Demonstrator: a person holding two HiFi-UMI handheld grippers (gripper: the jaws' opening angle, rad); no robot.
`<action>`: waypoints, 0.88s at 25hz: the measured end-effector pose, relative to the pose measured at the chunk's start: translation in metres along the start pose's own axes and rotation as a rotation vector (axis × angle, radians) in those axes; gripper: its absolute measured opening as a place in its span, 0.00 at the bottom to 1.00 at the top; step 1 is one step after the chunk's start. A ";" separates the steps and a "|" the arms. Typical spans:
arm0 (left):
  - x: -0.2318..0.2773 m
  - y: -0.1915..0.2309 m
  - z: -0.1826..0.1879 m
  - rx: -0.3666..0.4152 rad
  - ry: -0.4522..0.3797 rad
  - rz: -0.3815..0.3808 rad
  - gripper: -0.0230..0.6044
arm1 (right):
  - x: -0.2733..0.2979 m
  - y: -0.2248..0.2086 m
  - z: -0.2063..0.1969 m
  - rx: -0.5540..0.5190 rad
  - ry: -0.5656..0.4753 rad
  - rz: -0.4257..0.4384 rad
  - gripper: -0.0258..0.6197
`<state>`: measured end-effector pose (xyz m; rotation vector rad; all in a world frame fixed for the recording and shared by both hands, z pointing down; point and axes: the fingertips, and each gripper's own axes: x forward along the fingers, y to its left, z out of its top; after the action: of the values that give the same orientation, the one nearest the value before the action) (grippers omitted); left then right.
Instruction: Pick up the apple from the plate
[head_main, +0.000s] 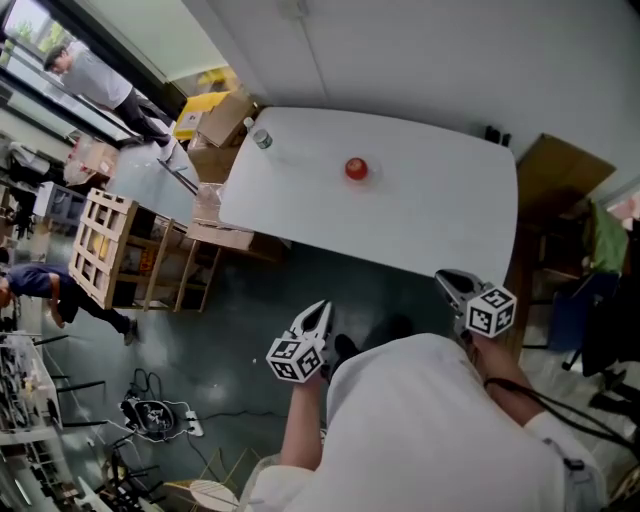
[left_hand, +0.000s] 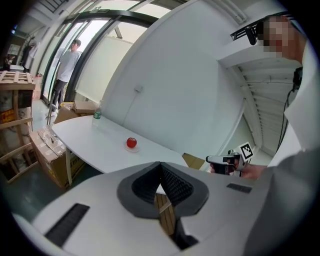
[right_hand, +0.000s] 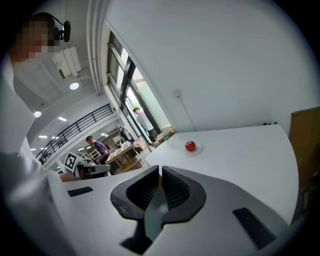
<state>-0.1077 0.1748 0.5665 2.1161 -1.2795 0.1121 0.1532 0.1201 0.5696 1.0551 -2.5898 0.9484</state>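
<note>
A red apple (head_main: 356, 168) rests on a small clear plate (head_main: 357, 179) near the middle of a white table (head_main: 430, 215). Both grippers hang short of the table's near edge, well away from the apple. My left gripper (head_main: 319, 309) is shut with nothing in it, and so is my right gripper (head_main: 449, 279). In the left gripper view the apple (left_hand: 131, 143) lies far ahead beyond the shut jaws (left_hand: 160, 176). The right gripper view shows the apple (right_hand: 190, 146) on its plate (right_hand: 198, 148) ahead of the shut jaws (right_hand: 160, 175).
A small bottle (head_main: 262, 137) stands at the table's far left corner. Cardboard boxes (head_main: 222, 122) and a wooden crate (head_main: 100, 245) sit left of the table. A brown board (head_main: 560, 180) leans at its right end. People stand in the background on the left.
</note>
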 end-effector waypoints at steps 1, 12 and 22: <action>0.001 -0.001 -0.002 -0.005 -0.003 0.004 0.04 | -0.002 -0.002 0.000 -0.007 0.007 0.008 0.11; 0.008 -0.008 -0.009 -0.042 -0.023 0.048 0.04 | -0.004 -0.018 -0.001 -0.043 0.067 0.061 0.11; 0.037 0.032 0.026 -0.001 0.012 -0.016 0.04 | 0.036 -0.018 0.015 -0.001 0.027 0.010 0.11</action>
<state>-0.1209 0.1216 0.5765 2.1218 -1.2546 0.1173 0.1405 0.0808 0.5815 1.0226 -2.5763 0.9574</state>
